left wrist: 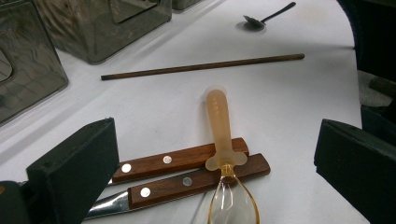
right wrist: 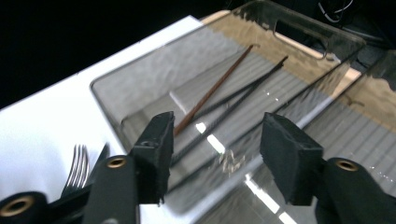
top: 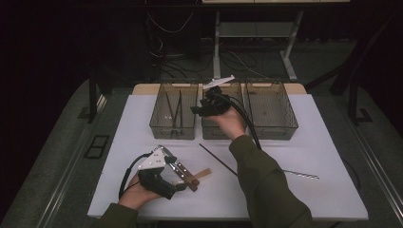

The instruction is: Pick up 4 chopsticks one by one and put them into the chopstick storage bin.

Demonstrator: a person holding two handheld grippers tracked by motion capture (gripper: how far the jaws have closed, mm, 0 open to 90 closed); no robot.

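High view: your right gripper (top: 202, 109) hangs over the three smoky plastic bins, between the left bin (top: 174, 110) and the middle bin (top: 218, 130), jaws apart and holding nothing. Chopsticks (top: 177, 109) lie lengthwise in the left bin. One brown chopstick (top: 217, 160) is left on the white table (top: 323, 156) just in front of the bins, its long axis running diagonally. Your right forearm crosses above it, so the right hand looks the nearer one. A metal spoon (top: 301, 175) lies further right. Your left gripper (top: 179, 182) rests well in front of the left bin, over two wood-handled knives (top: 183, 172).

Left gripper view: jaws spread wide, empty. Between them lie the knife handles (left wrist: 187, 170), side by side, with an amber plastic spoon (left wrist: 223, 154) across them. Beyond, the brown chopstick (left wrist: 201, 66) lies crosswise to the jaws; the bins stand behind it.

Right gripper view: jaws open, nothing pinched, looking down into the left bin (right wrist: 140, 79) at a brown chopstick (right wrist: 215, 88) and dark ones (right wrist: 243, 102). A fork (right wrist: 77, 168) shows beside the bin. The room behind is dark.
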